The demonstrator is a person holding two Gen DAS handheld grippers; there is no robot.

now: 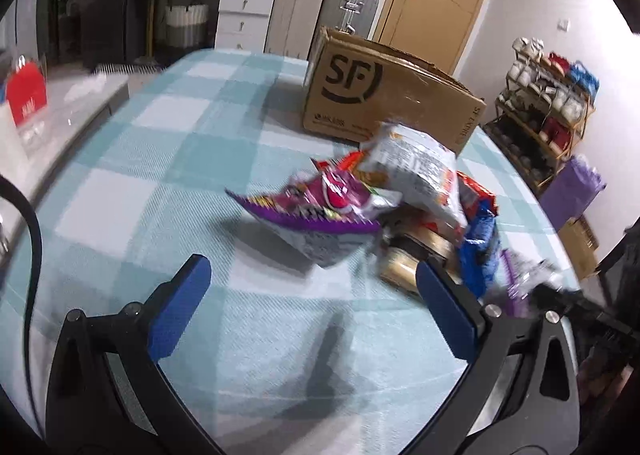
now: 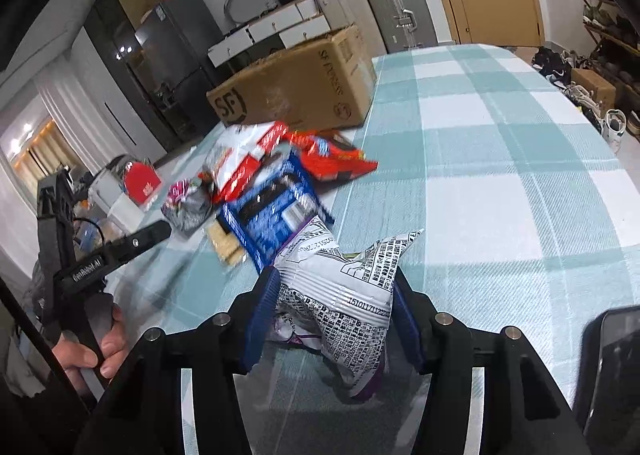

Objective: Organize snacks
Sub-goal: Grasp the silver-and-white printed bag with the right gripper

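Note:
A pile of snack packets (image 1: pixel 404 195) lies on the checked tablecloth in front of a brown SF cardboard box (image 1: pixel 384 103). A purple and pink packet (image 1: pixel 316 207) sits at the pile's left, a white one (image 1: pixel 416 171) on top, a blue one (image 1: pixel 478 251) at the right. My left gripper (image 1: pixel 312 295) is open and empty, just short of the pile. My right gripper (image 2: pixel 336 319) is shut on a silver and white snack packet (image 2: pixel 348 291) with purple trim, held above the cloth near the pile (image 2: pixel 272 179). The box (image 2: pixel 292 87) stands behind.
The table wears a teal and white checked cloth (image 2: pixel 500 159). A red card (image 1: pixel 26 95) and clear containers stand off the table's left. Suitcases (image 1: pixel 320 11), drawers and a wooden door stand behind. A shoe rack (image 1: pixel 548 111) is at the right. A dark phone (image 2: pixel 612 367) shows at right.

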